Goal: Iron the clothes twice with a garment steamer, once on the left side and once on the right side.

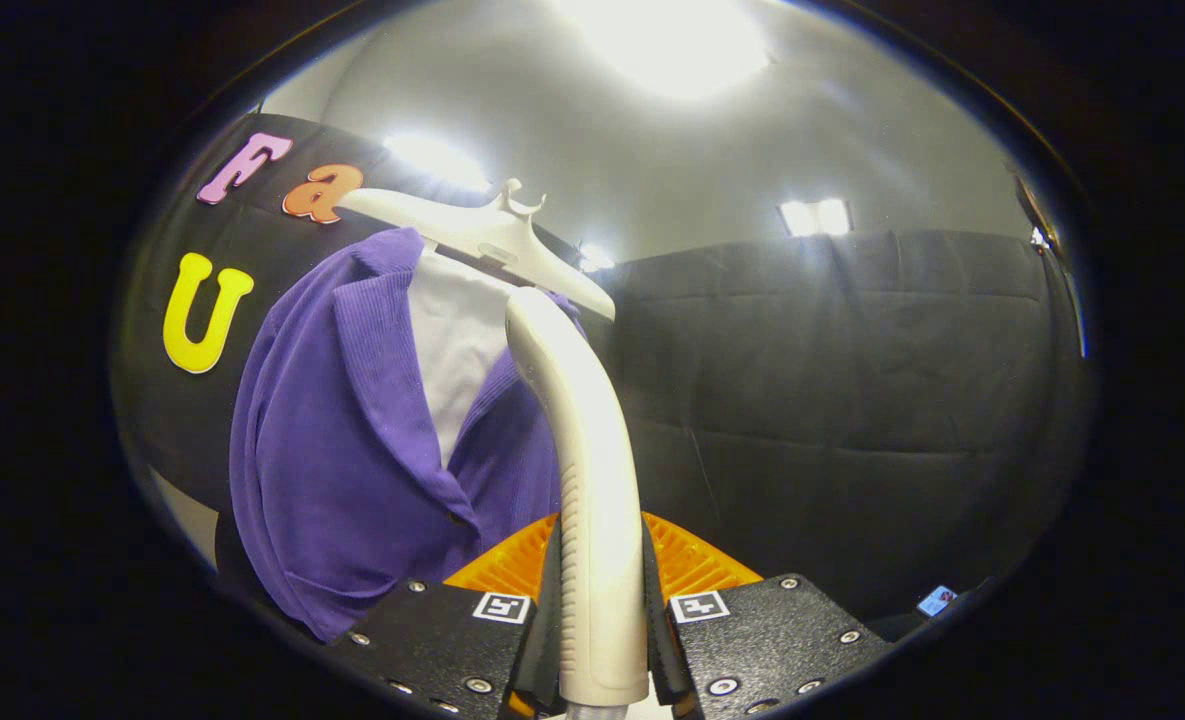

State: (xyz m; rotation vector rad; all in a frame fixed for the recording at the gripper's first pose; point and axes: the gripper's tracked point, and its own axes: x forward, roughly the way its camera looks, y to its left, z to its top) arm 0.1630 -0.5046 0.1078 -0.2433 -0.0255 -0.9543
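The white handle of the garment steamer (592,480) stands upright between my fingers, and my gripper (600,610) is shut on it. Its curved upper end leans toward a purple jacket (352,450) worn over a white shirt (457,345). Both garments hang from a white hanger (482,235) just beyond the steamer, to its left. The steamer's head faces away, so its front is hidden. The top of the steamer overlaps the jacket's right-hand front panel near the collar.
Black cloth (852,400) walls the booth behind and to the right of the clothes. Bright ceiling lights (672,40) glare overhead. A small blue object (937,600) lies low on the right, beyond my right finger.
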